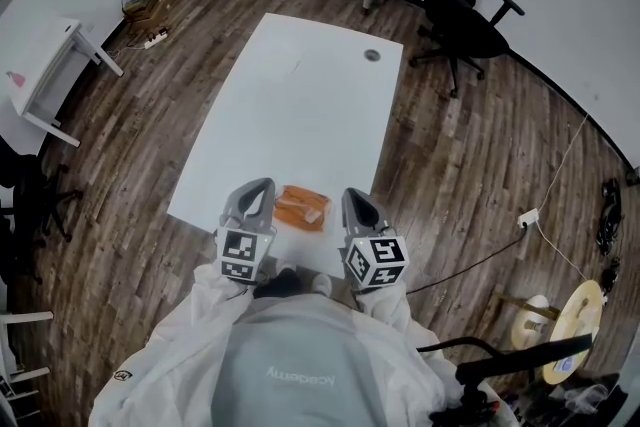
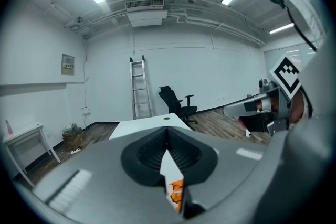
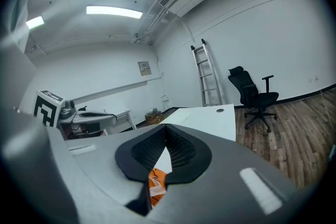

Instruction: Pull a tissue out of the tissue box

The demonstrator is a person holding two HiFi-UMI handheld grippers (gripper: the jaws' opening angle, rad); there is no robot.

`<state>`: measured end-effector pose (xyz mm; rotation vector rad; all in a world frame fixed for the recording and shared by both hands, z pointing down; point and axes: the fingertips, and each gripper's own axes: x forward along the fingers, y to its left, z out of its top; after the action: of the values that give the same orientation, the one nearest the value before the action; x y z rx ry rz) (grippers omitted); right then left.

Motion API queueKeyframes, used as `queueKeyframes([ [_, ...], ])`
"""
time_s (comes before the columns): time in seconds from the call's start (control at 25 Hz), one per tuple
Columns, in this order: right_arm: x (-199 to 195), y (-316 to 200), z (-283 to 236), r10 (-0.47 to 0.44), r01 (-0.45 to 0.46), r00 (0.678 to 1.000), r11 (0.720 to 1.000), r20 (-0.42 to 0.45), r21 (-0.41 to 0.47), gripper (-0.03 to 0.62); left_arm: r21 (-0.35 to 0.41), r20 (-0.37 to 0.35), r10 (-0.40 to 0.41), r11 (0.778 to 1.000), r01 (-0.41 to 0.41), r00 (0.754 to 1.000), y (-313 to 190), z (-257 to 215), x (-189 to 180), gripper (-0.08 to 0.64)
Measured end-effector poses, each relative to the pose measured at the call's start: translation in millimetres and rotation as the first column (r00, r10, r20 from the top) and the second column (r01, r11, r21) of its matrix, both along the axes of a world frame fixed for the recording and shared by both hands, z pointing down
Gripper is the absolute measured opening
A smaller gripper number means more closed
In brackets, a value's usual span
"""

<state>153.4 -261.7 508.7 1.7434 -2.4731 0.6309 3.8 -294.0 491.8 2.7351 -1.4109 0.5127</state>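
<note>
Wooden-floored room's white surface (image 1: 300, 95) bears the orange tissue box (image 1: 301, 208) at its 6 o'clock edge, flanked by left tool (image 1: 262, 187) and right tool (image 1: 352, 196), both with jaws together and empty, so one should probably open, then pinch the tissue (image 1: 313, 212) and pull gently.

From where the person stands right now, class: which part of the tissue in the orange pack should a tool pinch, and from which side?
Pinch the pale tissue tuft showing at the top of the orange pack, coming down from above. The pack lies flat, so that raised bit is likely the only edge to grip. The right tool is nearer to it.
</note>
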Motion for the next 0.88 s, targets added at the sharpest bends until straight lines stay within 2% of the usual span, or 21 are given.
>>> queueKeyframes([
  [0.88,-17,-7,0,0.044,-0.047,0.994,0.998,-0.096,-0.03,0.002,-0.023,-0.052,0.056,0.998,-0.057,0.997,-21,10,-15,0.0],
])
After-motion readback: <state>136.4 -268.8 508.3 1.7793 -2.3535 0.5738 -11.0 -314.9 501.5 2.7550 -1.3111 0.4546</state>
